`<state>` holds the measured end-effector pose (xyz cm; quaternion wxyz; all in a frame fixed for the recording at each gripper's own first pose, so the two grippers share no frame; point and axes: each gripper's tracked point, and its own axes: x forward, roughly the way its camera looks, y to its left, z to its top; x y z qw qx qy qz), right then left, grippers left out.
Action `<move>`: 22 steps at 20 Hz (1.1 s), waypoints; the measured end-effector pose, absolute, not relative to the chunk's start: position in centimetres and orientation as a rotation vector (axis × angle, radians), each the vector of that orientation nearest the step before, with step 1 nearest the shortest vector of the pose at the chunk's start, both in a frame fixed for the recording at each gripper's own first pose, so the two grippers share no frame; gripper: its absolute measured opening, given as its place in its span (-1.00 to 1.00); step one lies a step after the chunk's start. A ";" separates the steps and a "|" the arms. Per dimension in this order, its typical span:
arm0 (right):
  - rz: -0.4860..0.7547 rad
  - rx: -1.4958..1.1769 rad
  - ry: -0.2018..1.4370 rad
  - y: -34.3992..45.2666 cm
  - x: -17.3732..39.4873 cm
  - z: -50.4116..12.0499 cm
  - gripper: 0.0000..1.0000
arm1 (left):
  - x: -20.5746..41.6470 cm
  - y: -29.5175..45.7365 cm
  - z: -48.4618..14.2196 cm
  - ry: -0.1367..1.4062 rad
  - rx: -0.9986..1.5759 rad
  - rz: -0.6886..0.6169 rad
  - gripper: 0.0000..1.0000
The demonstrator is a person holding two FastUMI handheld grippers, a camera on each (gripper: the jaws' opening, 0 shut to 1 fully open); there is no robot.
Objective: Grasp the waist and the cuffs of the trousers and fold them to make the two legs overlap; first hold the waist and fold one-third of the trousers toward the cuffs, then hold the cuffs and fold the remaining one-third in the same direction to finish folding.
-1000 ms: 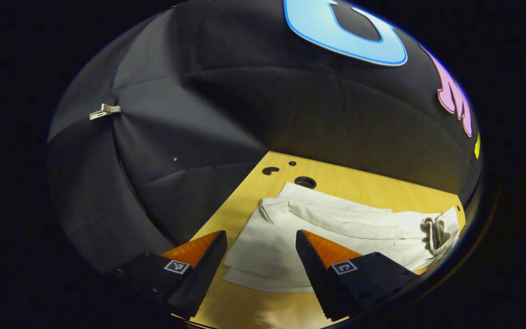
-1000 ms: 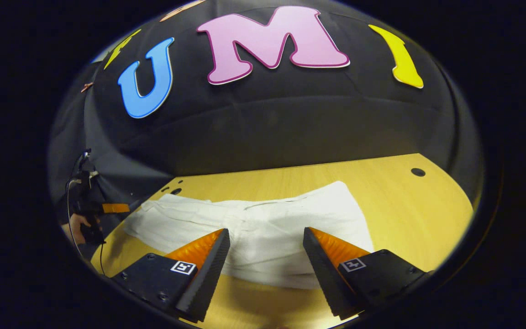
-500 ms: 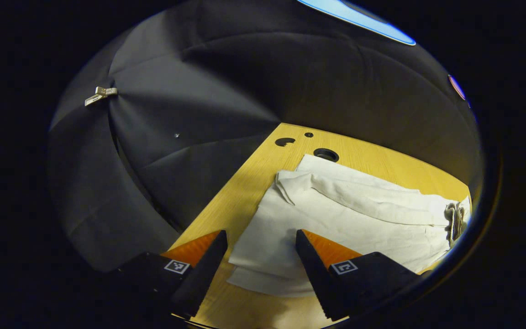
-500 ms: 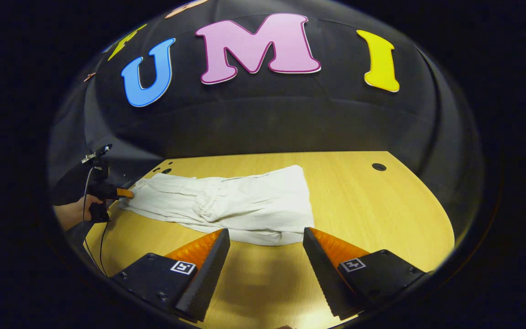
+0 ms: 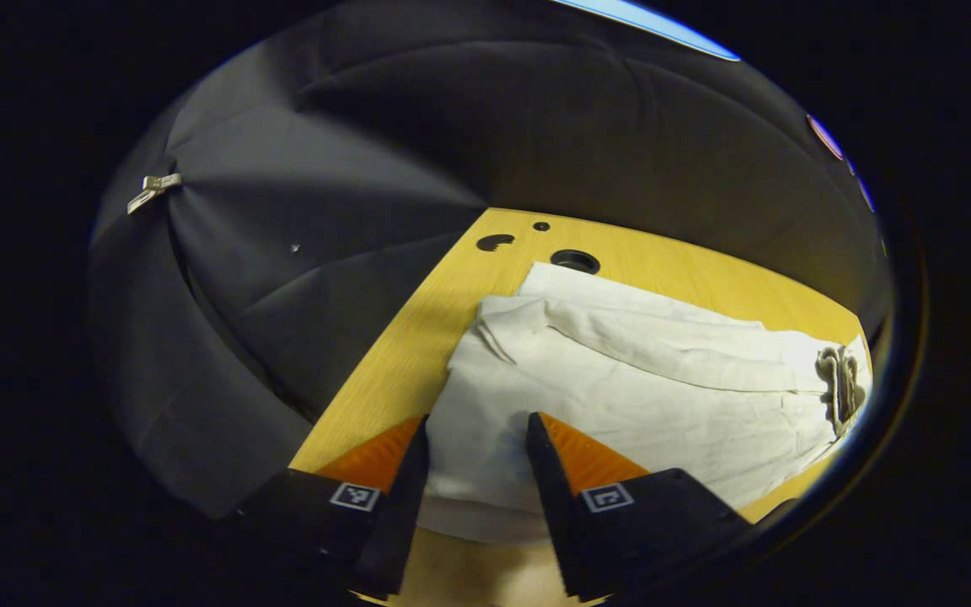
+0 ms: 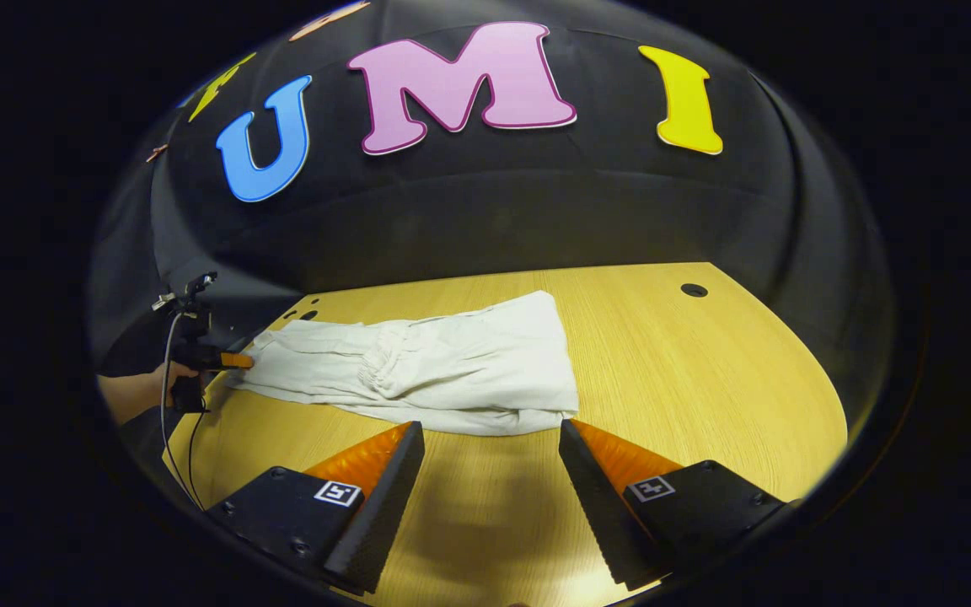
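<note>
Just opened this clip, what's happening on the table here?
A person is folding white trousers on a wooden table with two handheld grippers. The waist end is already folded over. The left gripper straddles the cuff end, fingers not yet closed, while the right gripper hovers open, just short of the folded edge.

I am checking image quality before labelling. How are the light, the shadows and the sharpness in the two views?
Left gripper view: warm light on the table, dark booth wall, trousers sharp, strong fisheye bending at the edges. Right gripper view: even light, a soft shadow on the wood between the right claw fingers; the left claw is small and unclear at the far left.
</note>
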<state>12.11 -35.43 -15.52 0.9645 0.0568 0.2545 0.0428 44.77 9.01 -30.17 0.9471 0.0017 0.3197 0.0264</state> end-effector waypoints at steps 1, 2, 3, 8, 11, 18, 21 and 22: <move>0.085 0.125 0.517 -35.4 12.0 -15.7 0.97 | 44.8 8.4 -30.2 0.656 0.010 0.036 0.02; 0.081 0.136 0.517 -35.4 11.9 -15.7 0.97 | 44.9 8.0 -30.4 0.659 0.019 0.037 -0.31; 0.078 0.147 0.516 -35.5 11.9 -15.7 0.97 | 44.7 7.8 -30.2 0.657 0.020 0.037 -0.31; 0.053 0.158 0.509 -36.9 11.7 -15.6 0.97 | 44.8 7.4 -30.1 0.632 -0.016 0.084 -0.87; 0.031 0.146 0.493 -38.2 11.9 -15.1 0.97 | 44.9 7.4 -30.0 0.596 -0.072 0.109 -0.87; -0.030 0.167 0.465 -41.7 13.3 -13.2 0.96 | 44.0 4.9 -28.9 0.560 -0.248 0.101 -0.88; -0.041 0.179 0.470 -43.3 13.6 -12.2 0.96 | 43.4 3.9 -27.2 0.507 -0.353 0.120 -0.89; -0.041 0.175 0.465 -43.9 13.9 -11.6 0.96 | 43.2 3.4 -26.5 0.497 -0.364 0.111 -0.89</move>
